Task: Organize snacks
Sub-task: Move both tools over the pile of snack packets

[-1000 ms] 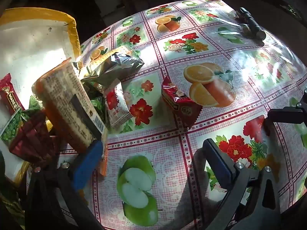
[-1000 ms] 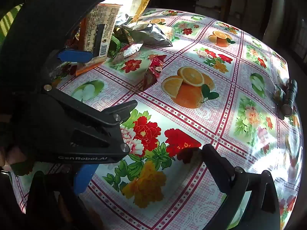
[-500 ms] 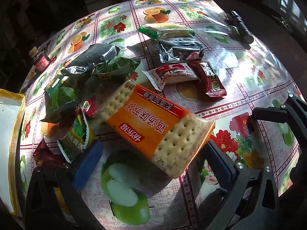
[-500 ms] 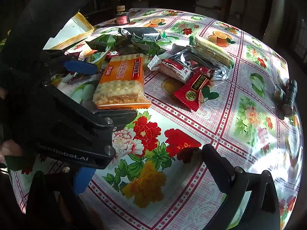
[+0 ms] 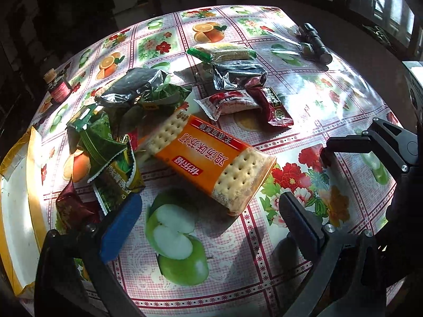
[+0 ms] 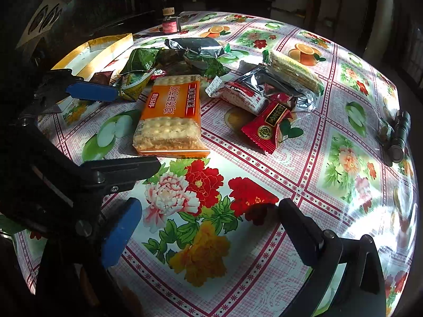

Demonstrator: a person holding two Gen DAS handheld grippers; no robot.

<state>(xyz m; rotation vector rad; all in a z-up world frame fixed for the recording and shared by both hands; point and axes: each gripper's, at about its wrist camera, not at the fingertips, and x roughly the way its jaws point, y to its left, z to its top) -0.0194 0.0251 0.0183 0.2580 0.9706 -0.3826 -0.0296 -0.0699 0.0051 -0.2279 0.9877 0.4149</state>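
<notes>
Snacks lying loose on the table (image 5: 304, 259), both tongs empty.
We're hovering the left tongs (image 5: 208, 222) and right tongs (image 6: 208, 224) wide apart, gripping nothing. The orange cracker pack (image 5: 208, 158) is lying flat mid-frame just ahead of the left tongs; green packets (image 5: 108, 153) are piling centre left, red packet (image 6: 269, 126) centre right, flashlight (image 6: 400, 134) far right.

My table (image 5: 304, 84) wears a glossy, smooth plastic cloth that throws back white glare, and the orange cracker pack (image 5: 208, 158) on it is shiny clear film over rough, pitted biscuit. The silver packets (image 5: 238, 75) look like crinkled foil, the red wrapper (image 6: 267, 126) is slick plastic with a saw-cut edge. My left tongs (image 5: 208, 224) are matt black plastic with blue rubbery pads (image 5: 119, 229) and small bright metal screws.
</notes>
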